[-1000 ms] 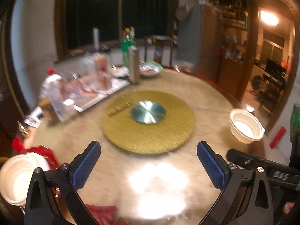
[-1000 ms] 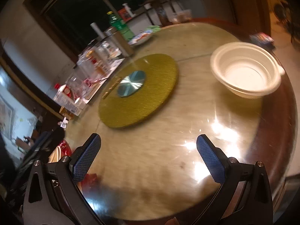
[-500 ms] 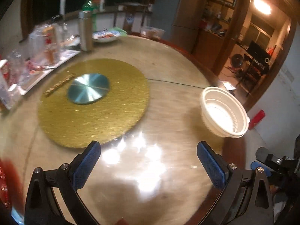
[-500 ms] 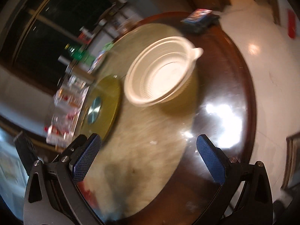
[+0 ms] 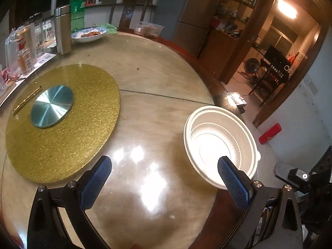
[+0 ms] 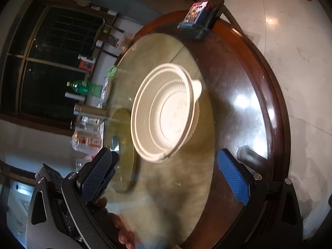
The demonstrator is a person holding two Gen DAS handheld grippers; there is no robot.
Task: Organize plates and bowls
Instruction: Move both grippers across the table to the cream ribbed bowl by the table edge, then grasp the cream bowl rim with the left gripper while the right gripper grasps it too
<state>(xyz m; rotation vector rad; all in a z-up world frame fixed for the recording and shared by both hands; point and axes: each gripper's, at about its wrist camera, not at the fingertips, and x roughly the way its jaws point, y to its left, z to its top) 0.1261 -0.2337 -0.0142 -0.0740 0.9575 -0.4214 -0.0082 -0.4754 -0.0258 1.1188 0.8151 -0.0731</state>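
Glossy glass-smooth round table (image 5: 157, 95) with dark polished wood rim, glittery rough gold turntable (image 5: 62, 124) at 9 o'clock carrying a brushed-metal centre disc (image 5: 51, 106), white ribbed matt plastic bowl (image 5: 220, 145) at 3 o'clock, brushed steel flask (image 5: 62, 29) at 11, knurled blue gripper pads (image 5: 233, 181).

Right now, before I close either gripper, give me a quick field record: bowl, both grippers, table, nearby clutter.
bowl: white plastic bowl, upright, empty, near the table edge
left gripper: open, empty, its right finger in front of the bowl rim
right gripper: open, empty, bowl ahead between the fingers, not touched
table: round table, gold turntable at centre
clutter: steel flask, green bottle, blue-rimmed dish on the far side
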